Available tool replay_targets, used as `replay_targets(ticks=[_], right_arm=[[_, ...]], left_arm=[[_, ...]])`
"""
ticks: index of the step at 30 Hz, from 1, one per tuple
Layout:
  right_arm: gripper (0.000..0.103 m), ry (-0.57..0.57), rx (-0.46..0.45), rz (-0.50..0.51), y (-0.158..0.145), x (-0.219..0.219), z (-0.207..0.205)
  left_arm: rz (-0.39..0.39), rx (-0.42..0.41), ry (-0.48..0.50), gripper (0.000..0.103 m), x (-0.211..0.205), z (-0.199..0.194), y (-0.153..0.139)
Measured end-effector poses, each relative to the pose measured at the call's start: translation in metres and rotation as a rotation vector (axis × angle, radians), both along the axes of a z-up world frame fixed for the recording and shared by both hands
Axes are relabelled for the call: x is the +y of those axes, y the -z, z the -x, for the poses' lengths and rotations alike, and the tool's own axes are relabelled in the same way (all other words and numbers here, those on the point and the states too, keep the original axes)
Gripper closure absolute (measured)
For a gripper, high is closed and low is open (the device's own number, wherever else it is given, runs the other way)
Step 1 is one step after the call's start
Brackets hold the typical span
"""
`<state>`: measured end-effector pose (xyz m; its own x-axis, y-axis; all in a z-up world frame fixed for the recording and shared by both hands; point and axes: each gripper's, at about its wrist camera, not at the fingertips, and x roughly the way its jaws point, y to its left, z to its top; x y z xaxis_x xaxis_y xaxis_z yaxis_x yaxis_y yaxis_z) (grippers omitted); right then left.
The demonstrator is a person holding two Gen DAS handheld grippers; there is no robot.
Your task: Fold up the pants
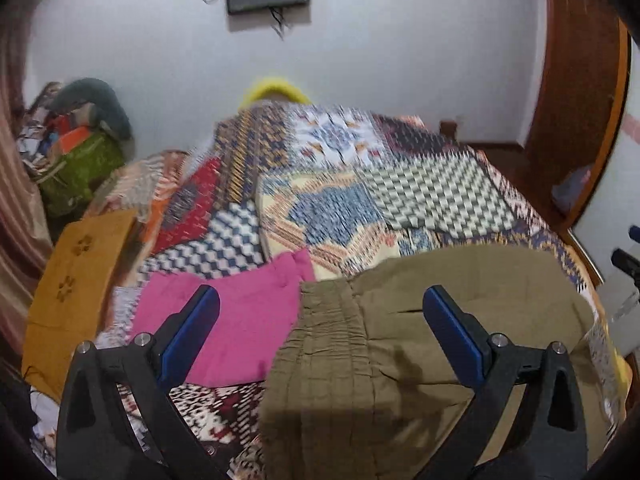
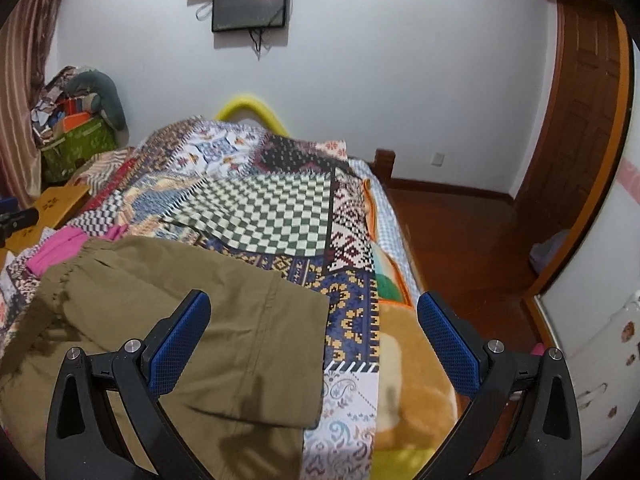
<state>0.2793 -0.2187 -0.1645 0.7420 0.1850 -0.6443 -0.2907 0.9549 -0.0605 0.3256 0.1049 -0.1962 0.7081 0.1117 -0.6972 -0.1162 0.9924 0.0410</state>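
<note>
Olive-brown pants (image 1: 420,340) lie spread on a patchwork bedspread (image 1: 360,184), their gathered elastic waistband (image 1: 320,332) toward the left. My left gripper (image 1: 322,312) hovers open above the waistband end, nothing between its blue pads. In the right wrist view the same pants (image 2: 200,320) stretch from the waistband at left to the leg hem (image 2: 320,360) near the middle. My right gripper (image 2: 314,316) stands open above that hem edge, empty.
A folded pink garment (image 1: 240,320) lies left of the pants, an orange-yellow one (image 1: 76,288) further left. A pile of bags and clothes (image 1: 76,148) fills the far left corner. The bed's right edge drops to a wooden floor (image 2: 460,240); a tan blanket (image 2: 412,380) lies there.
</note>
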Motion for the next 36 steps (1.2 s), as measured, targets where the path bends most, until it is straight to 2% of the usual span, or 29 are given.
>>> replay_targets(ticks=[4, 7, 11, 15, 20, 24, 27, 28, 29, 31, 32, 33, 34, 35, 36], right_arm=[[0.0, 0.002, 0.061, 0.001, 0.02, -0.001, -0.02], [0.001, 0.003, 0.108, -0.016, 0.035, -0.005, -0.032], [0.002, 0.004, 0.155, -0.034, 0.051, -0.011, -0.041], [0.011, 0.005, 0.196, -0.045, 0.062, -0.012, -0.056], [0.017, 0.007, 0.24, -0.077, 0.069, -0.016, -0.076], [0.035, -0.024, 0.317, -0.098, 0.081, -0.012, -0.087], [0.036, -0.043, 0.304, -0.066, 0.087, -0.006, -0.085], [0.038, -0.048, 0.3, -0.061, 0.087, -0.005, -0.084], [0.044, -0.053, 0.3, -0.065, 0.088, -0.003, -0.084], [0.055, -0.067, 0.305, -0.075, 0.089, -0.001, -0.084], [0.069, -0.082, 0.32, -0.082, 0.091, 0.001, -0.085], [0.078, -0.082, 0.331, -0.075, 0.092, 0.003, -0.086], [0.08, -0.077, 0.327, -0.057, 0.094, 0.004, -0.086], [0.084, -0.077, 0.319, -0.052, 0.093, 0.005, -0.085], [0.091, -0.076, 0.31, -0.052, 0.092, 0.004, -0.084]], left_arm=[[-0.013, 0.063, 0.005, 0.0, 0.006, -0.021, 0.024], [0.008, 0.099, 0.002, 0.0, 0.015, -0.032, 0.039], [0.051, 0.156, 0.01, 0.012, 0.027, -0.047, 0.053], [0.098, 0.214, 0.014, 0.015, 0.033, -0.063, 0.067], [0.157, 0.264, 0.017, 0.024, 0.039, -0.077, 0.083], [0.207, 0.285, 0.026, 0.031, 0.04, -0.082, 0.091], [0.218, 0.298, 0.048, 0.043, 0.036, -0.084, 0.096], [0.227, 0.304, 0.06, 0.05, 0.035, -0.085, 0.097], [0.239, 0.304, 0.071, 0.058, 0.034, -0.085, 0.097], [0.229, 0.301, 0.073, 0.059, 0.03, -0.084, 0.096], [0.214, 0.296, 0.076, 0.061, 0.028, -0.084, 0.094], [0.191, 0.29, 0.079, 0.062, 0.025, -0.083, 0.093], [0.177, 0.285, 0.078, 0.063, 0.023, -0.082, 0.091], [0.166, 0.279, 0.078, 0.067, 0.022, -0.081, 0.088], [0.154, 0.271, 0.074, 0.079, 0.022, -0.079, 0.085]])
